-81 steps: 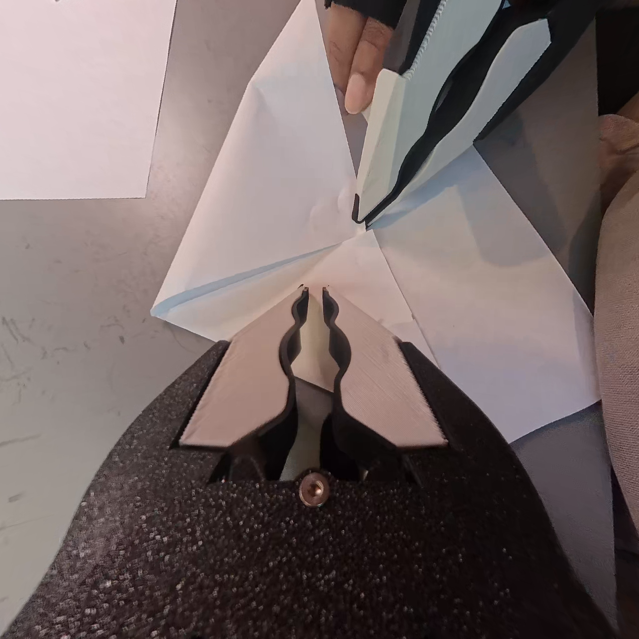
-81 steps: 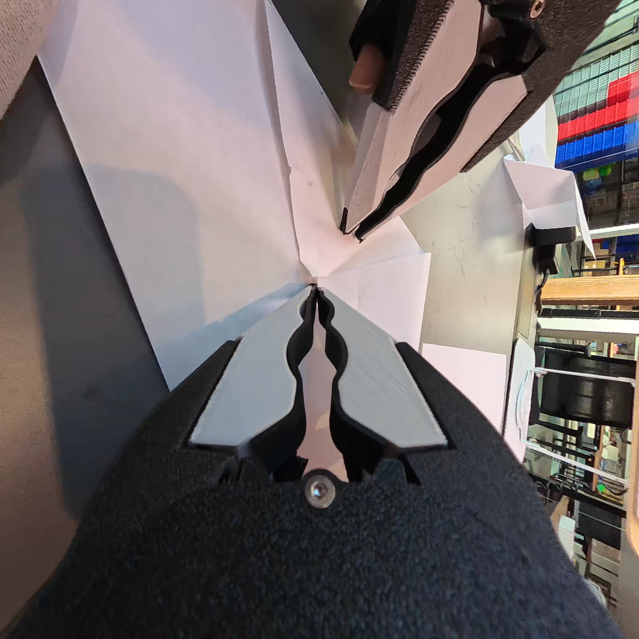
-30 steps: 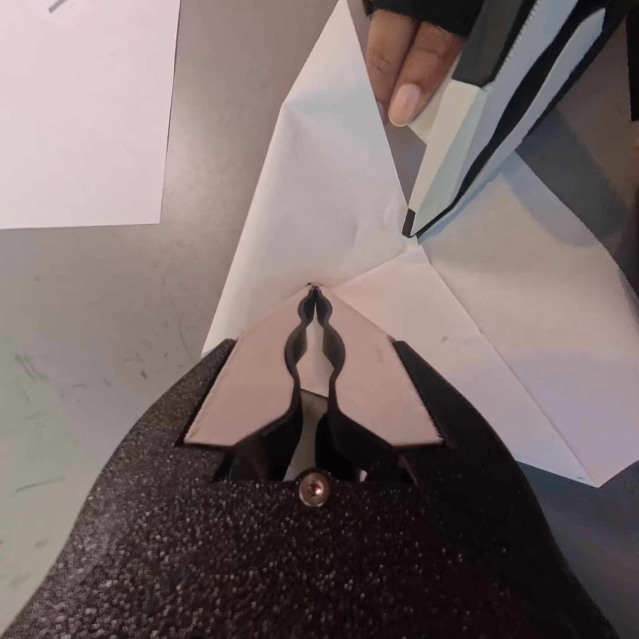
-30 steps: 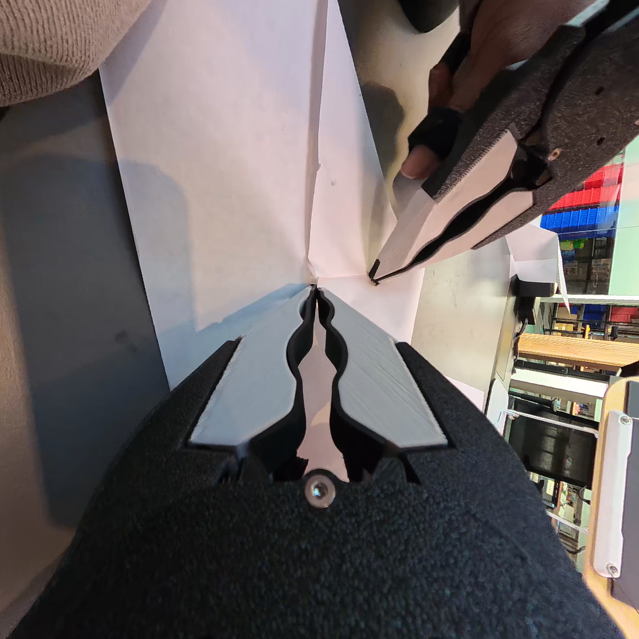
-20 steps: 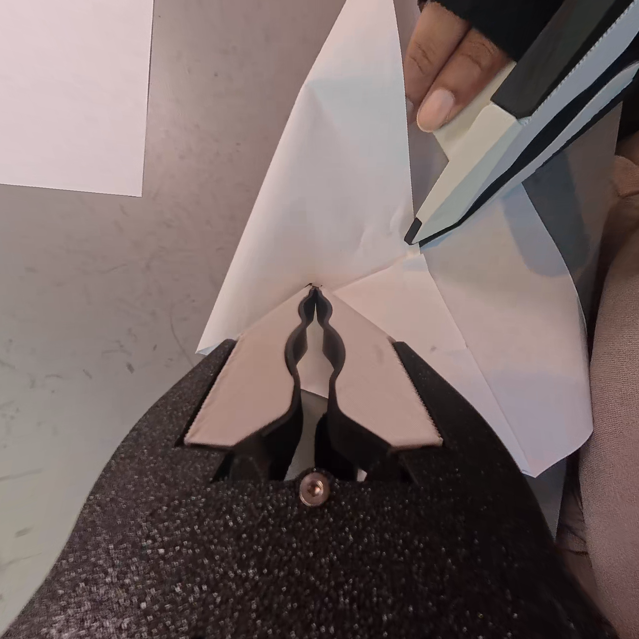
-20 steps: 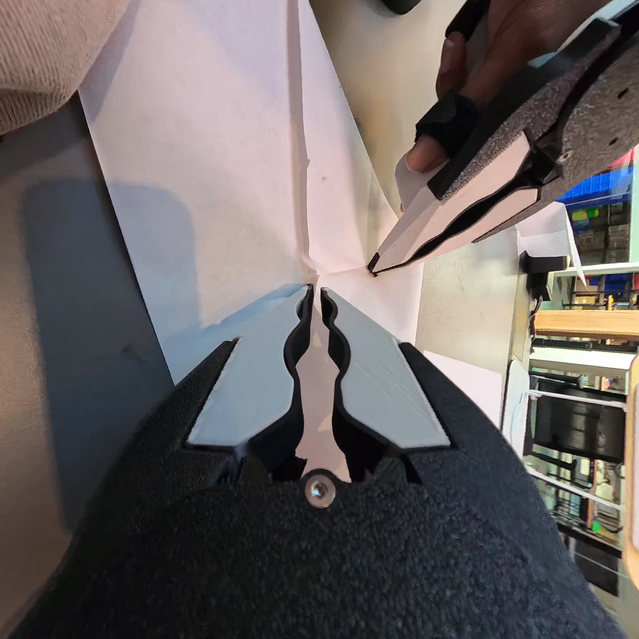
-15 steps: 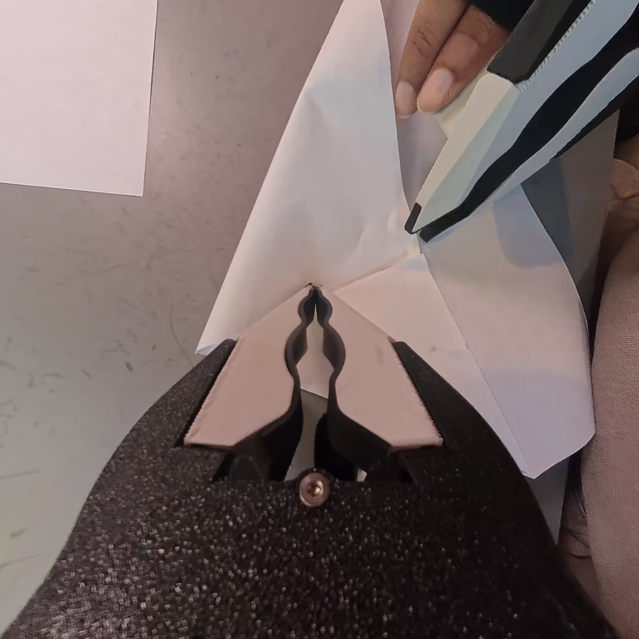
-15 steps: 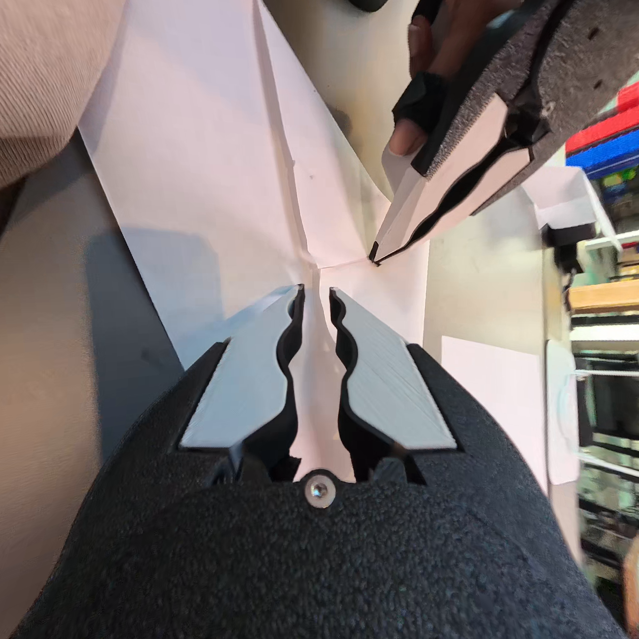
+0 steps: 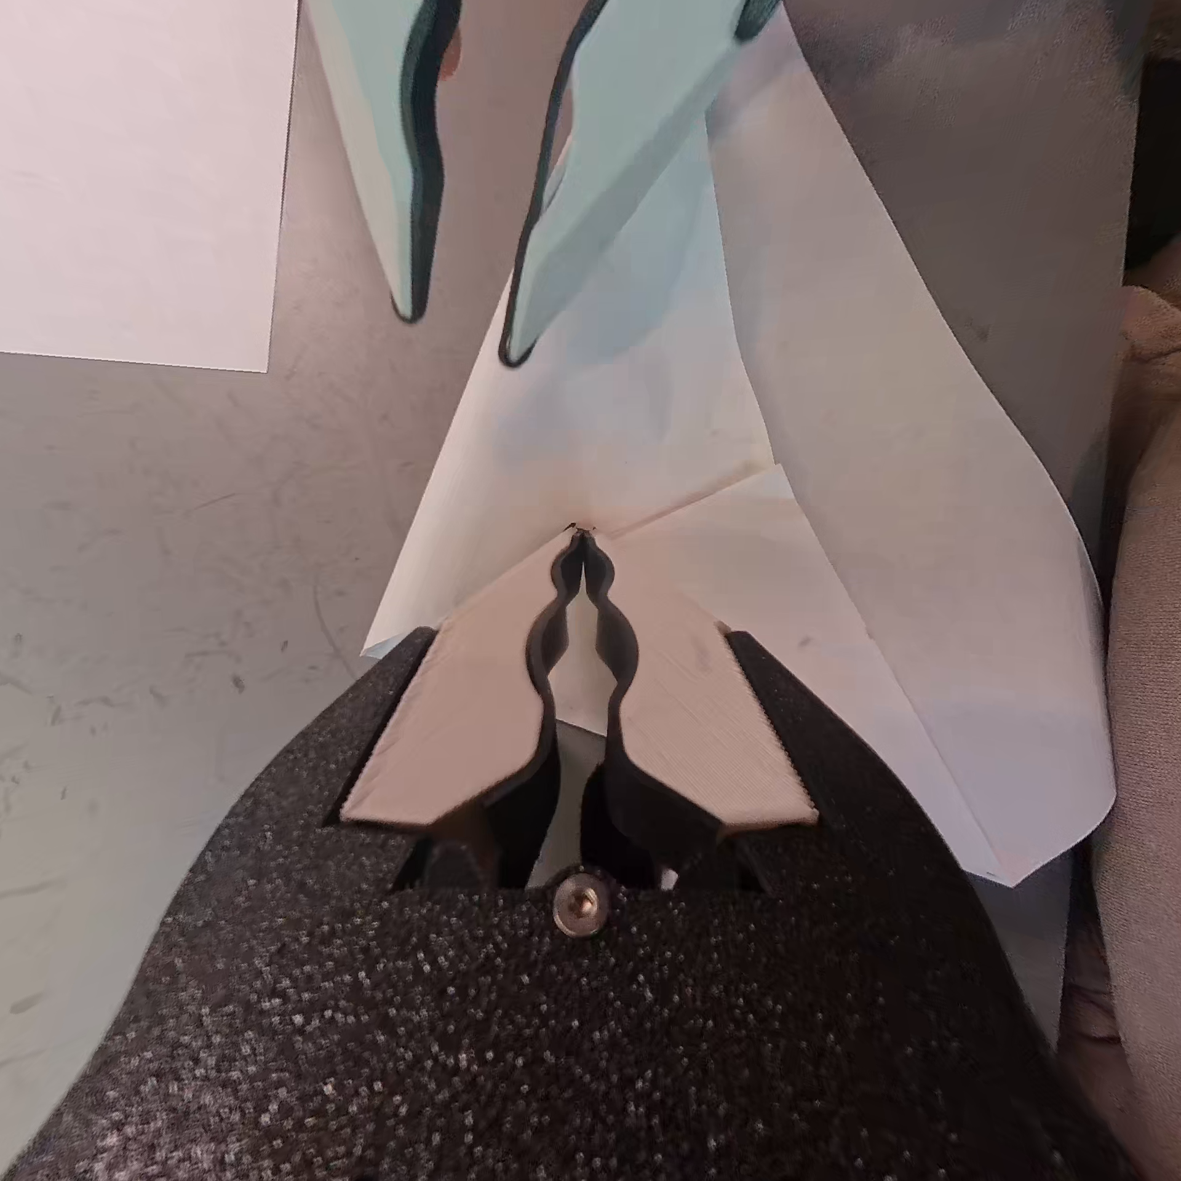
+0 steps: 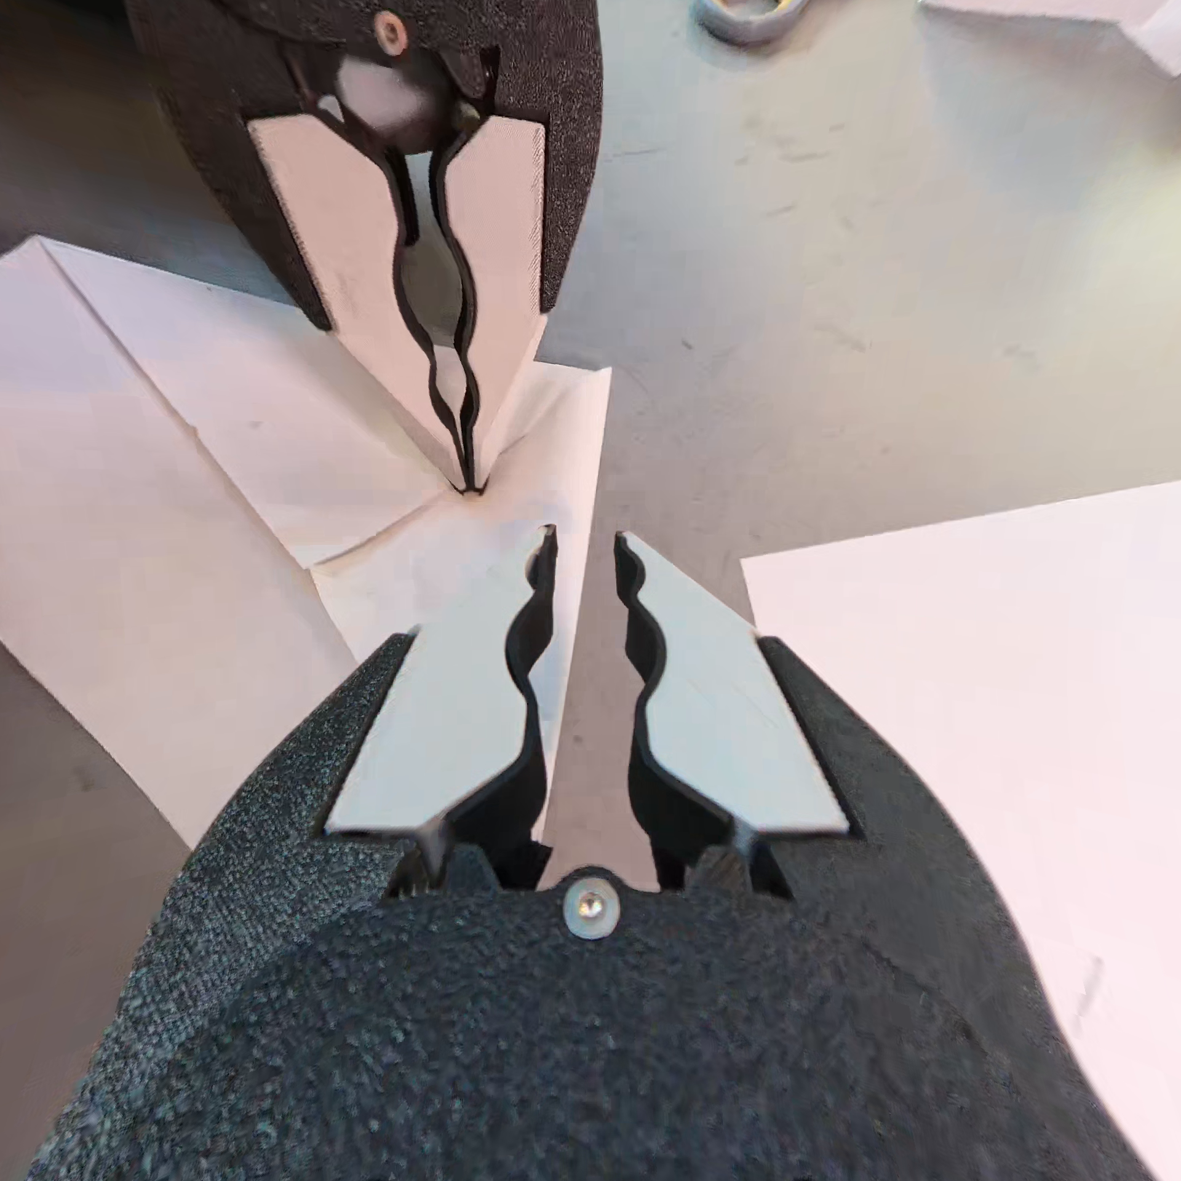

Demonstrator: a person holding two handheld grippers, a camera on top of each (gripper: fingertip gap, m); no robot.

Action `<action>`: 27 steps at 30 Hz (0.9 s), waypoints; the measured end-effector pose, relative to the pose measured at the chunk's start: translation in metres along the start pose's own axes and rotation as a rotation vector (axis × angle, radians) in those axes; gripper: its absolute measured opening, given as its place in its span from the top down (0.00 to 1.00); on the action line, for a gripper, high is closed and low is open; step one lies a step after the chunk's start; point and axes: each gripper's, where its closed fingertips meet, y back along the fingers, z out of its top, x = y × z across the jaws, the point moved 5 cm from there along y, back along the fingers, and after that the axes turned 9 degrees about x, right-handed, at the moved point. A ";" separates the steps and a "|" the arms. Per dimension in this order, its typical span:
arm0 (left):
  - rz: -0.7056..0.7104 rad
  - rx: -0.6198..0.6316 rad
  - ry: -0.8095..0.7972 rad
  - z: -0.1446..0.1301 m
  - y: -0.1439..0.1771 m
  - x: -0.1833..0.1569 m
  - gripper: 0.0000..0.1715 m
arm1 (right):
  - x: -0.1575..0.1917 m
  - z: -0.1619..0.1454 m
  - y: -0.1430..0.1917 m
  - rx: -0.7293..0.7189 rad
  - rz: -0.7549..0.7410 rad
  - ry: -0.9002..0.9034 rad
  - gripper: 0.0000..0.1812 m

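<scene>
Left tongs (image 9: pixel 580 533) pinch one folded paper (image 9: pixel 863 575); right tongs (image 10: pixel 583 533) gape empty beside a second sheet (image 10: pixel 990 671).

The right hand-held gripper (image 10: pixel 585 537) has opened and released the folded paper (image 10: pixel 192 486).

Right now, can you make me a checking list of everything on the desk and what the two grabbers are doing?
Surface: grey table, scuffed and scratched.
Job's things: folded white paper with creases meeting near its middle; one flap curls up on the side nearest the person.
Clutter: flat white sheet beside the folded one; a metal ring-shaped object at the table's far edge, too cut off to identify.
Grippers: left gripper shut, tips on the folded paper where the creases meet; right gripper open, above the paper's edge, holding nothing.
Cables: nothing seen.
Surroundings: beige clothing of the person at the frame edge.
</scene>
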 end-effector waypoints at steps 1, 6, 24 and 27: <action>-0.004 0.000 -0.003 0.000 0.000 0.000 1.00 | -0.001 0.002 -0.008 0.028 0.058 -0.021 0.91; -0.012 -0.017 -0.009 -0.001 0.000 0.001 1.00 | -0.017 0.013 -0.020 0.024 0.174 -0.062 0.94; 0.069 -0.114 -0.057 -0.006 -0.001 -0.002 1.00 | -0.034 0.045 -0.070 0.247 0.692 -0.182 0.97; 0.087 -0.119 -0.060 -0.006 -0.001 -0.002 1.00 | -0.036 0.043 -0.071 0.251 0.721 -0.213 0.99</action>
